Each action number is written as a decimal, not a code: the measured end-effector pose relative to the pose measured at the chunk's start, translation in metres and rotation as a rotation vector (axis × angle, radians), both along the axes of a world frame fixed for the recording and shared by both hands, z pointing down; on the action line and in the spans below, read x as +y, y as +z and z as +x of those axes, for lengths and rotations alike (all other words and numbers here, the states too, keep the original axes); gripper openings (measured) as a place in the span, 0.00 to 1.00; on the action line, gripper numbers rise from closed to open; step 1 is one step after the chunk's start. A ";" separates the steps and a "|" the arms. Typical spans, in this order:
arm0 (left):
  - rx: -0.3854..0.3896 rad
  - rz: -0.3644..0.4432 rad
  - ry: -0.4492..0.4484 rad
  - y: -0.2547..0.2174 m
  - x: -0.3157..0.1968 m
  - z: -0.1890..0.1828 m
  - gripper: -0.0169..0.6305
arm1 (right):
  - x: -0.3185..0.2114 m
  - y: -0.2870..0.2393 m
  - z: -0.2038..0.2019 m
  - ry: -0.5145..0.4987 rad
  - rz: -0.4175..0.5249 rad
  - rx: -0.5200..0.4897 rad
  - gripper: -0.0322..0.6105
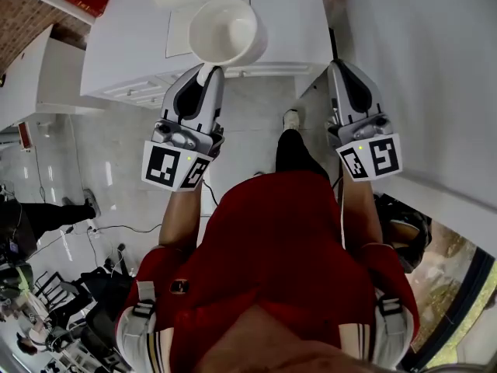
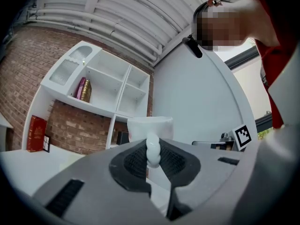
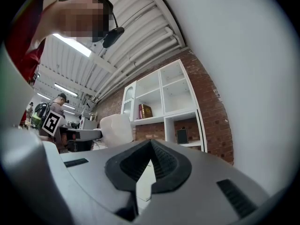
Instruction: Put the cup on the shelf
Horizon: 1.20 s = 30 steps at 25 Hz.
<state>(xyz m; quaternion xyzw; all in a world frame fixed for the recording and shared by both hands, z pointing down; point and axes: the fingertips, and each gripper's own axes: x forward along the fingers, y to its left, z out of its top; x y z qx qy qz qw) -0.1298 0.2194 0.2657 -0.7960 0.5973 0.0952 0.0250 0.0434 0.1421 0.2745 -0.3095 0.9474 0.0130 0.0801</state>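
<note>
L gripper: jaws clamped on the handle of the white cup, one pad each side of the handle. Cup upright, mouth up, nothing inside. It hangs off the jaw tips over the white counter.

Cup is not on the shelf. L gripper view shows the white wall shelf on the brick wall behind the cup, well apart from it. One upper cubby holds a couple of books. A red book stands on the counter at left.

R gripper: jaws closed together, nothing between them, held beside the L one at about the same height. R gripper view has the cup off to its left and the shelf ahead. Small dark item in a lower cubby, prob a frame, too small to say.

Person wears a red shirt.
</note>
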 end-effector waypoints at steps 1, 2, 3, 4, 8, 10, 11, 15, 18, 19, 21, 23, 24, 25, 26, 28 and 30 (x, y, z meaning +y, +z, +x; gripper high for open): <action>0.002 0.001 0.002 0.000 -0.012 0.001 0.10 | -0.014 0.000 0.001 0.004 0.001 -0.002 0.05; 0.004 0.001 0.004 0.000 -0.025 0.002 0.10 | -0.029 0.000 0.002 0.008 -0.001 -0.005 0.05; 0.006 0.000 0.005 0.001 -0.038 0.002 0.10 | -0.043 0.000 0.003 0.011 -0.003 -0.008 0.05; 0.008 -0.004 0.005 0.002 -0.052 0.003 0.10 | -0.058 -0.001 0.004 0.012 -0.005 -0.010 0.05; 0.012 -0.022 -0.004 0.007 -0.105 0.001 0.10 | -0.113 -0.001 0.001 0.004 -0.010 -0.005 0.05; 0.005 -0.029 -0.010 0.010 -0.131 -0.001 0.10 | -0.140 0.000 -0.002 -0.001 -0.009 -0.002 0.05; -0.002 -0.034 -0.013 0.012 -0.142 -0.001 0.10 | -0.152 0.000 -0.003 -0.003 -0.009 0.000 0.05; -0.033 -0.060 -0.030 0.023 -0.187 -0.002 0.10 | -0.198 0.005 -0.009 -0.017 -0.012 0.013 0.05; -0.015 -0.068 -0.038 0.029 -0.215 -0.001 0.10 | -0.227 0.007 -0.009 -0.031 -0.018 0.015 0.04; -0.007 -0.069 -0.041 0.031 -0.223 -0.001 0.10 | -0.236 0.008 -0.009 -0.035 -0.019 0.015 0.05; 0.002 -0.072 -0.048 0.034 -0.240 0.000 0.10 | -0.254 0.008 -0.008 -0.044 -0.018 0.015 0.05; 0.002 -0.079 -0.057 0.039 -0.256 0.002 0.10 | -0.271 0.010 -0.006 -0.053 -0.019 0.015 0.05; 0.001 -0.085 -0.062 0.042 -0.264 0.003 0.10 | -0.278 0.011 -0.005 -0.058 -0.021 0.014 0.05; 0.002 -0.091 -0.067 0.045 -0.271 0.005 0.10 | -0.286 0.012 -0.003 -0.063 -0.023 0.013 0.05; 0.002 -0.098 -0.073 0.048 -0.277 0.006 0.10 | -0.293 0.013 -0.002 -0.068 -0.024 0.012 0.05; 0.002 -0.111 -0.085 0.054 -0.288 0.009 0.10 | -0.305 0.015 0.001 -0.080 -0.028 0.013 0.05; -0.001 -0.125 -0.098 0.057 -0.296 0.012 0.10 | -0.314 0.016 0.002 -0.092 -0.033 0.013 0.05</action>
